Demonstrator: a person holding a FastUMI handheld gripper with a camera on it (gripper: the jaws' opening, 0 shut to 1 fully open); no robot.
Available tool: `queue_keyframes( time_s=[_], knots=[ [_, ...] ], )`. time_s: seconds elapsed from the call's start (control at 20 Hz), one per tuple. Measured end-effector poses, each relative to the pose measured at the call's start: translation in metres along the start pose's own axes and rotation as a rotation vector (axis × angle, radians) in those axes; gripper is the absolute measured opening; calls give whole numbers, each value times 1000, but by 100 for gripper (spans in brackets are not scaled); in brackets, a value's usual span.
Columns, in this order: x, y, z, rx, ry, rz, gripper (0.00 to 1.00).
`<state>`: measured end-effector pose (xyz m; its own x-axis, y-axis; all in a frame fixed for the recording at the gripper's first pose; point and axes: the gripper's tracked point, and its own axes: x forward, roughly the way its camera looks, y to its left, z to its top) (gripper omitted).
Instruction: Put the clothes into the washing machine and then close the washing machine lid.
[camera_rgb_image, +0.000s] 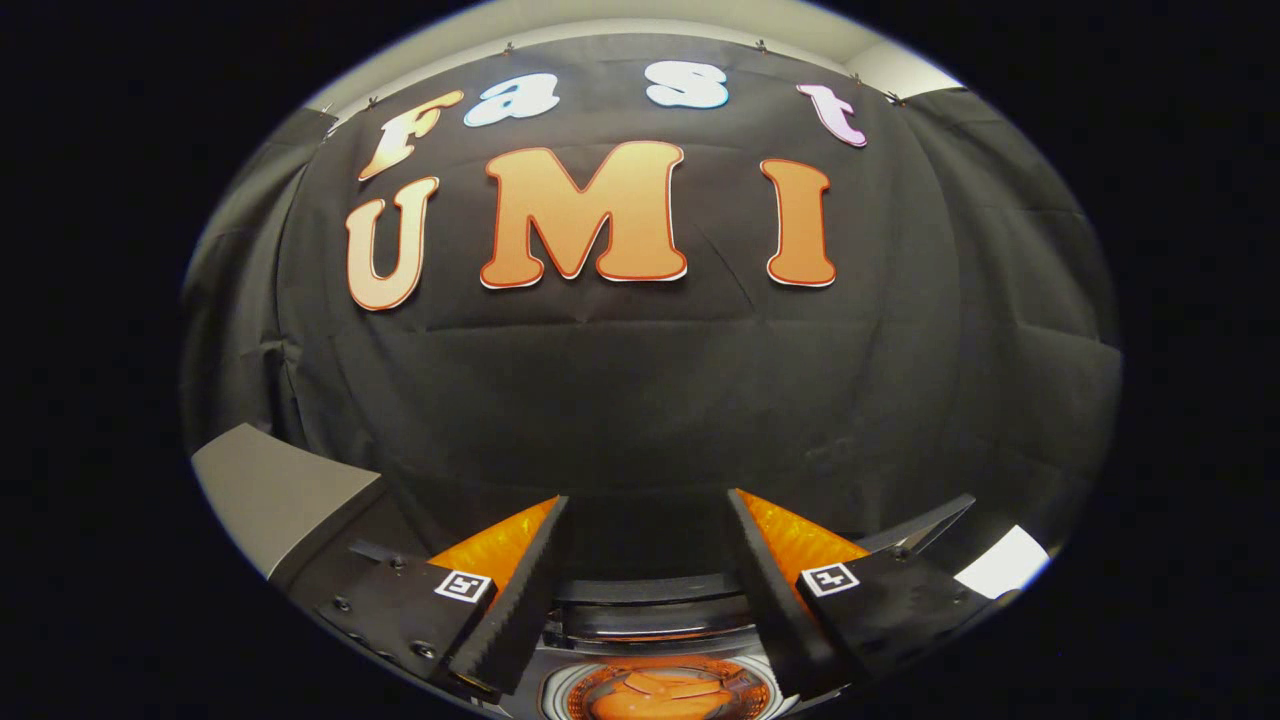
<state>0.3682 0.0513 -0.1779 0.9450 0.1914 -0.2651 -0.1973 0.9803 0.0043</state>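
Below the gripper, jaws spread and empty, orange clothes sit in the washing machine; lid closing may snag protruding fabric.

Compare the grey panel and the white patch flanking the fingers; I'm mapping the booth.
The grey panel is large, the white patch small. The panel shows a top face and a dark edge; the patch looks flat. The panel is left of the fingers, the patch right. Both sit low against the black cloth. The gripper is open, holding nothing.
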Motion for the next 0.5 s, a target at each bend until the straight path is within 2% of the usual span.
queue_keyframes(
  time_s=[0.5],
  knots=[
    [-32, 2, -17, 1, 0, 13, 97]
  ],
)
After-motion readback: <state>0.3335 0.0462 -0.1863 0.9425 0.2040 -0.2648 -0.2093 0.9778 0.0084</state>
